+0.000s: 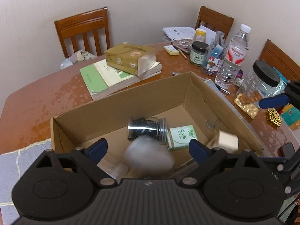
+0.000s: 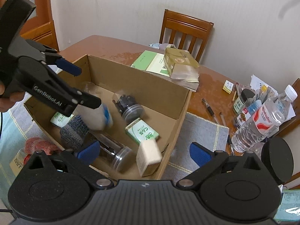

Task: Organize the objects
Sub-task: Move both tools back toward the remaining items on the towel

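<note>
An open cardboard box stands on the brown table. Inside lie a clear jar of black items, green tissue packets and a grey scrubber. My left gripper hangs open over the box. A blurred white bottle with a blue cap is loose below it, apart from the pads. My right gripper is open too. A blurred beige carton sits loose by the box's near wall, touching neither pad.
Books with a gold tissue box lie beyond the box. A water bottle, jars, pens and papers crowd the right side. A grey mat lies under the box. Wooden chairs ring the table.
</note>
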Available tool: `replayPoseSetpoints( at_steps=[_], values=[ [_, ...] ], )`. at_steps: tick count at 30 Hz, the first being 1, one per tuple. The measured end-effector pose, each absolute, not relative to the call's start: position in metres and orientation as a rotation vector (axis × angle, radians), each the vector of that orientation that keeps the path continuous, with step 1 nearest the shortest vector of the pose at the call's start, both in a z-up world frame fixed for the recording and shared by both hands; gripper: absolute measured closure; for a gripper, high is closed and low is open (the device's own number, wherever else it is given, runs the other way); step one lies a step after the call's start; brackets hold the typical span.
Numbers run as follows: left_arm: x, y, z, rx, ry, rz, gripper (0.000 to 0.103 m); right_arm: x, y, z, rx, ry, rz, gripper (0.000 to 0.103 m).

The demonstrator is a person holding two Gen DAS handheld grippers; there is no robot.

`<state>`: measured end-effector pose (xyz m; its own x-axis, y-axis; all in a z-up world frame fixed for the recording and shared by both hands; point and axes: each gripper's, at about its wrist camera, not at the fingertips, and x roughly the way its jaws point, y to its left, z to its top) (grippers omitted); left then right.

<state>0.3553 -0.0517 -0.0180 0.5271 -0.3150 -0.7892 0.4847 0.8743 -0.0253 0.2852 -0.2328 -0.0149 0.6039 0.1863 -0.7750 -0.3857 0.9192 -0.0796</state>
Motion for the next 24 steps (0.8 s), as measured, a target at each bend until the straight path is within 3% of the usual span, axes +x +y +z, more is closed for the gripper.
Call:
replayPoseSetpoints(
  at_steps=[24],
  values=[
    [0.26, -0.008, -0.02, 0.14, 0.905, -0.349, 0.007, 0.209, -0.226, -0.055, -0.05, 0.936, 0.222, 0.0]
  ],
)
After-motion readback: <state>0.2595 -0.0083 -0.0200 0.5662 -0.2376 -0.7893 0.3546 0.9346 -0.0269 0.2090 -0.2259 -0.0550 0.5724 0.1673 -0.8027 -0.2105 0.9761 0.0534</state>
